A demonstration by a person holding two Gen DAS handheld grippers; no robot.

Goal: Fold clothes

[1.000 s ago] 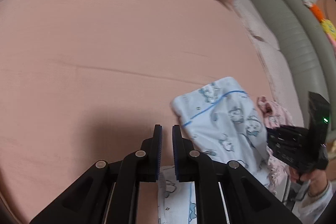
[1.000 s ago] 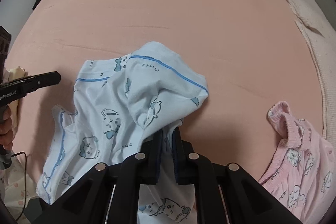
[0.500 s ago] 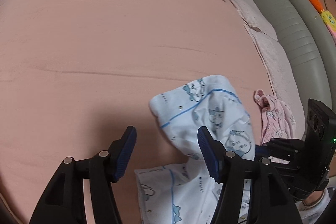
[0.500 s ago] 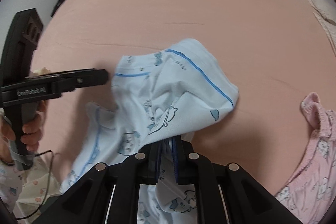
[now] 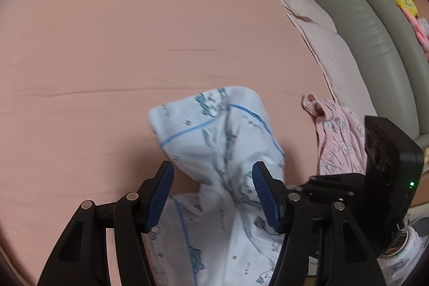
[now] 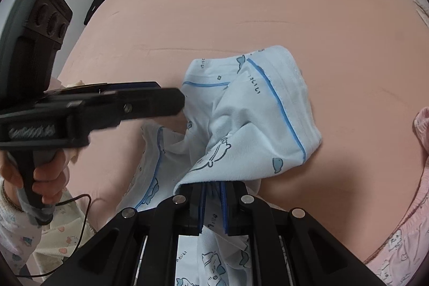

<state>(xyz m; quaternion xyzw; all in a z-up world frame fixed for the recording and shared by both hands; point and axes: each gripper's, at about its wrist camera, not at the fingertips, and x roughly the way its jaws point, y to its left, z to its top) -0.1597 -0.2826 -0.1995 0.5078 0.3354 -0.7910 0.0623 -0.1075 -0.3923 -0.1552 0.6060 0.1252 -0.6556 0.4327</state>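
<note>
Blue garment (image 6: 257,114) on the pink bedsheet (image 5: 134,44) — bunched, half lifted.
My right gripper (image 6: 213,201) pinches a fold of it; my left gripper (image 5: 213,195) stands apart — cloth below, nothing gripped; pink clothing (image 5: 337,138) lies just beside.

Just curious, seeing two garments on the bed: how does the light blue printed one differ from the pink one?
The light blue printed garment has blue piping and is bunched mid-bed, pinched by the right hand-held gripper; the pink printed garment has a frilly edge and lies untouched at the side. Both carry small cartoon prints and rest on the pink bedsheet.
</note>
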